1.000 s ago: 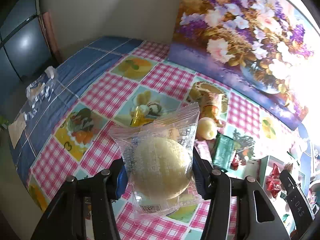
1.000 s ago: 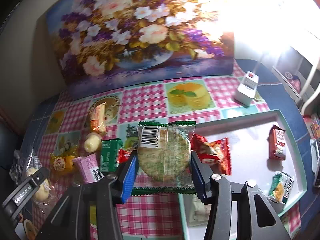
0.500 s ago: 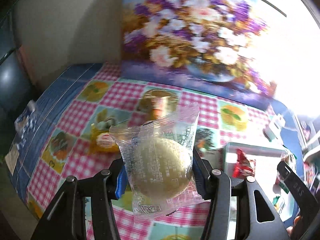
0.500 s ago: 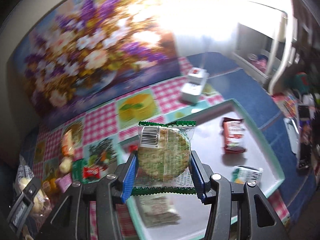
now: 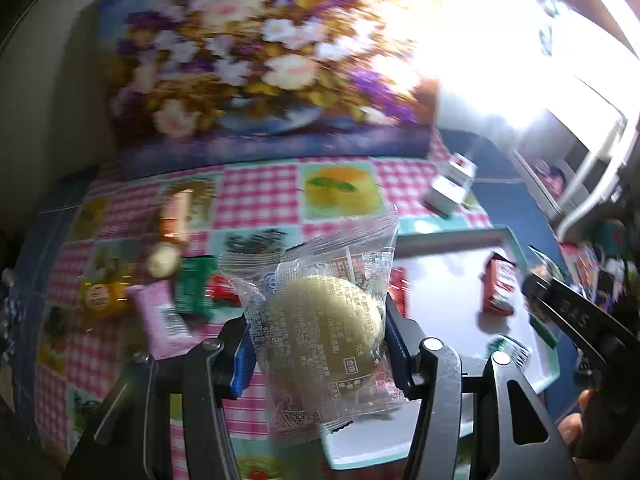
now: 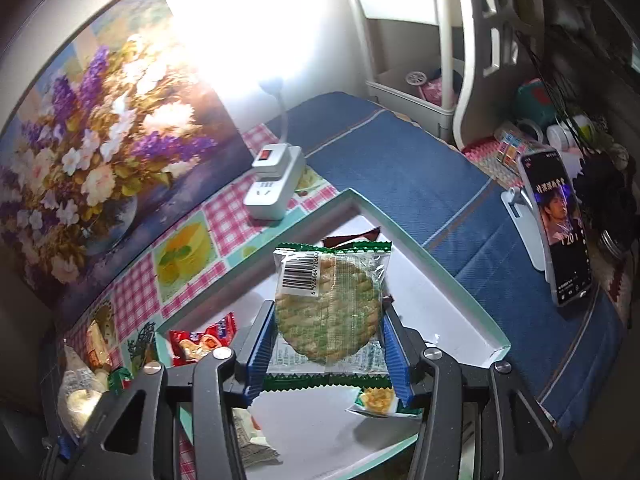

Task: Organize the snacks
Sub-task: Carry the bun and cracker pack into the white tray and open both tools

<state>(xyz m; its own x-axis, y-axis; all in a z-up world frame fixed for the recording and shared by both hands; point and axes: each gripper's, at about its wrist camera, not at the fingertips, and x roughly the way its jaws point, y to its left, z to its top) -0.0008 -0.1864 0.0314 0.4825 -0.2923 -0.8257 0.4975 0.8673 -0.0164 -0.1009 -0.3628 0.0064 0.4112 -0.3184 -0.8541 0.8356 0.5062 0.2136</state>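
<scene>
Over the white tray (image 6: 436,270), dead centre of the right wrist view, sits the green-edged rice cracker packet (image 6: 330,306), pinched flat between the blue pads of the right gripper (image 6: 328,346); looks like the carry step's nearly over and the drop is next, so I'd guess it just needs lowering and the jaws opening. Left gripper (image 5: 318,338) is clamped on the clear-wrapped round bun (image 5: 324,326), hanging above the tray's near-left corner; same deal coming, probably. Room-wise: bare white floor around 12 to 2 o'clock of the cracker; a red packet (image 6: 200,338) at 9, a small yellow-green packet (image 6: 378,400) at 5; the teal rim runs close at 1 to 3, so don't overshoot. Loose snacks (image 5: 188,292) remain at 9 o'clock on the checked cloth (image 5: 260,192).
</scene>
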